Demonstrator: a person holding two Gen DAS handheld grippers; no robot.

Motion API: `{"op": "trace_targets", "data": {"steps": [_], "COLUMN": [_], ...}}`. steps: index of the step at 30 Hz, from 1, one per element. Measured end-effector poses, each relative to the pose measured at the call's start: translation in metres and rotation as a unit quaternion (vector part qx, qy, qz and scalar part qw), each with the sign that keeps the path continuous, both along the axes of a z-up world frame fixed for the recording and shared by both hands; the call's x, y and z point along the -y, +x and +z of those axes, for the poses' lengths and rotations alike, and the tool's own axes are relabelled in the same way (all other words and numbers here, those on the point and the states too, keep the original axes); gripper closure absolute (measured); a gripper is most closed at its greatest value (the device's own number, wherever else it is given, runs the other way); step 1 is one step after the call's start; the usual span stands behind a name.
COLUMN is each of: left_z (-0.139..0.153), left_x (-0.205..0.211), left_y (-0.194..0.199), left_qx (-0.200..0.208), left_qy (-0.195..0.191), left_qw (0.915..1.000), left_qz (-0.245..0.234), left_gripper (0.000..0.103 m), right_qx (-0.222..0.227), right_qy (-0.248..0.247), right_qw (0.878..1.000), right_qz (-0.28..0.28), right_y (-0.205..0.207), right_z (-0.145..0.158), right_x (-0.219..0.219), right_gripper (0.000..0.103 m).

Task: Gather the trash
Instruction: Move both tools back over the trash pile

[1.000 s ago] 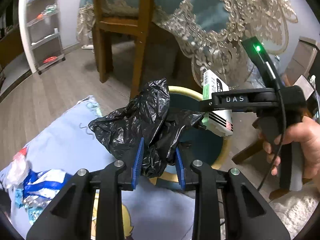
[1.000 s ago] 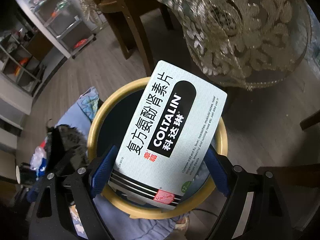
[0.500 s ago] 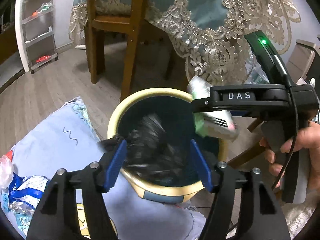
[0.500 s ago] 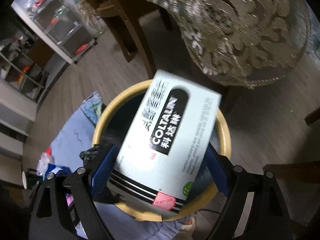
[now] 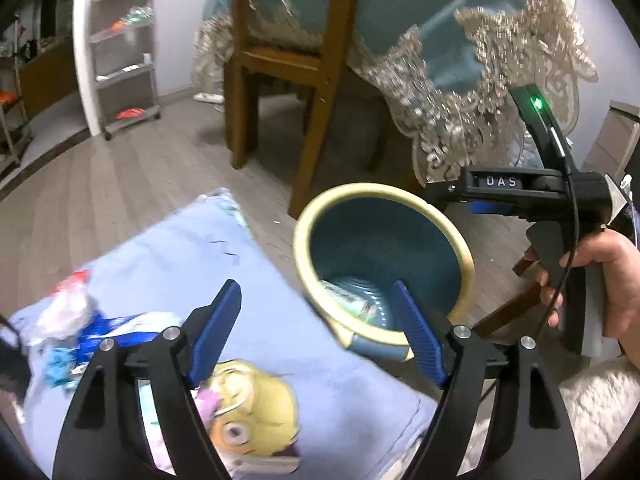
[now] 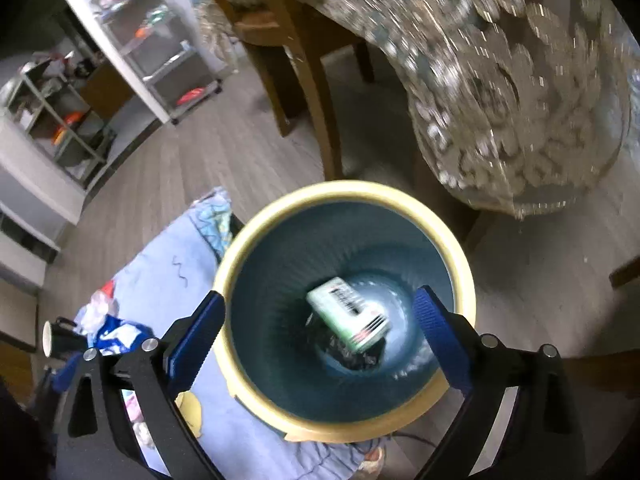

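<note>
The left gripper [image 5: 320, 332] has just been opening, and its blue fingers [image 5: 216, 328] are wide apart with nothing between them. It hangs over a light blue blanket [image 5: 168, 256] on the floor, at the near edge of the trash bin [image 5: 464, 252]. The right gripper [image 6: 320, 340] has just been opening too, and its jaws are far apart and empty, right above the bin's mouth. The bin is blue inside with a pale yellow rim. Down at its bottom lies the green and white medicine box [image 6: 348, 314], tilted, on top of something dark that looks like the black plastic bag [image 6: 352, 354]. More trash [image 5: 76, 320], white and blue wrappers, sits at the blanket's left edge. A hand [image 5: 604, 280] holds the right gripper's handle. Behind the bin stand a wooden chair [image 5: 288, 60] and a table with a lace tablecloth [image 5: 480, 92].
</note>
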State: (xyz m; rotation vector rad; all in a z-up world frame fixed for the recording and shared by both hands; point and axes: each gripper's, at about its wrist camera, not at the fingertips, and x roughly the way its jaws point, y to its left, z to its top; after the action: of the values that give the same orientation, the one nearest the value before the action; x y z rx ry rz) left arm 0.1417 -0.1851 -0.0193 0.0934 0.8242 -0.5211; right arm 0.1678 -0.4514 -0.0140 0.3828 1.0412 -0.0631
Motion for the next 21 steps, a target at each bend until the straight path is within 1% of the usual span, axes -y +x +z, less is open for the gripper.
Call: {"op": "trace_targets", "data": {"steps": [4,10,12,18,21], "left_z": [0.022,0.049,0.055,0.06,0.055], "left_x": [-0.037,-0.11,-0.13,-0.191,-0.213], "left_y": [-0.018,-0.049,-0.059,-0.091,-0.108], "left_qx": [0.021,0.037,0.042,0.045,0.041], "left_qy": [0.007,0.006,0.007,-0.003,-0.005], "left_qw": [0.9995,0.9956,0.9934,0.9833,0.9789], "left_qz": [0.02,0.086,0.107,0.176,0.2], "left_gripper": [0.023,0.021,0.018,0.01,0.009], "right_qx": [0.024,0.07,0.086,0.136,0.141], "right_qy": [-0.012,-0.029,-0.026,-0.032,-0.033], "right_qw": [0.999,0.996,0.995,0.986,0.984], "right_qz": [0.018,0.039,0.044,0.087,0.106], "right_y": [-0.009,-0.026,-0.034,-0.064,-0.075], "right_z": [0.019,0.053,0.062,0.082,0.085], "right_x": [-0.014,-0.046,-0.059,-0.116,-0.144], "right_gripper": [0.007,0.006,0.006,0.005,0.005]}}
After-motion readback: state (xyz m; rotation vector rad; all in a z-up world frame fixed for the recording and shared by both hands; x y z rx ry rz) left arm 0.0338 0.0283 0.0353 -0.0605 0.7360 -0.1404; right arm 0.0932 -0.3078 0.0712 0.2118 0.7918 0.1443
